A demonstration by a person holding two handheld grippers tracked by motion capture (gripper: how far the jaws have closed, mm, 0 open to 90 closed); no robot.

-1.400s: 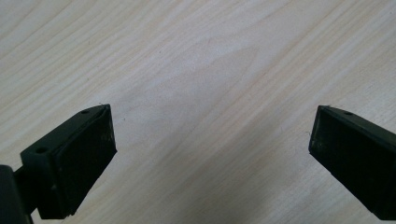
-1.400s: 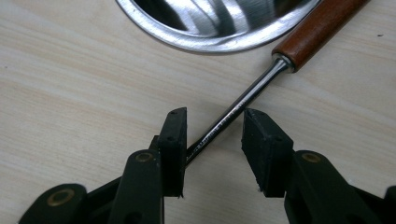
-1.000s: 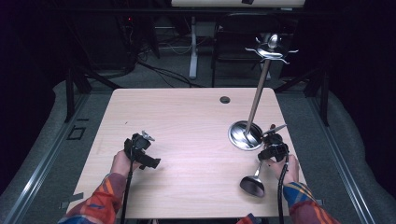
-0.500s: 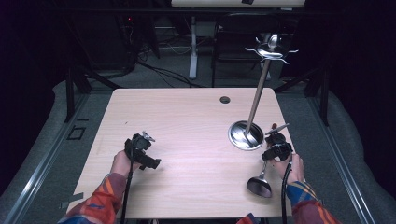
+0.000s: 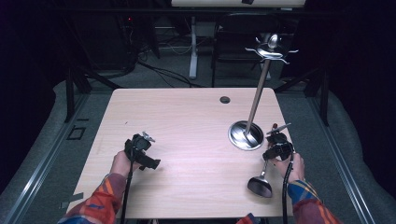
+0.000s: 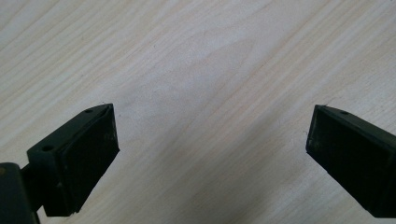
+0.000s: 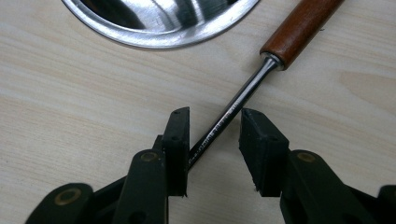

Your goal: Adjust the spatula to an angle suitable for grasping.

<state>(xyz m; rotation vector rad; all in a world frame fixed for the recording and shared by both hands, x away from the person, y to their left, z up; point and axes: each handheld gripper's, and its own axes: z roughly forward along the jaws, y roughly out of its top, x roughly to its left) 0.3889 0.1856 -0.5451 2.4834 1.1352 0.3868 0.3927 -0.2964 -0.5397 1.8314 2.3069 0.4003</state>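
Ladle (image 5: 261,183) lies on the tabletop (image 5: 187,121) near its 4 o'clock corner, bowl toward the person, wooden grip pointing to 12 o'clock beside the shiny round base of the utensil stand (image 5: 246,135). The right tongs (image 7: 214,123) straddle the thin metal shaft; the jaws have just been closing, yet a gap shows at the right pad, so no firm grip. This looks like the pick-up step: next, clench fully, then lift toward the stand's hooks. The left tongs (image 6: 210,130) rest released at 8 o'clock.
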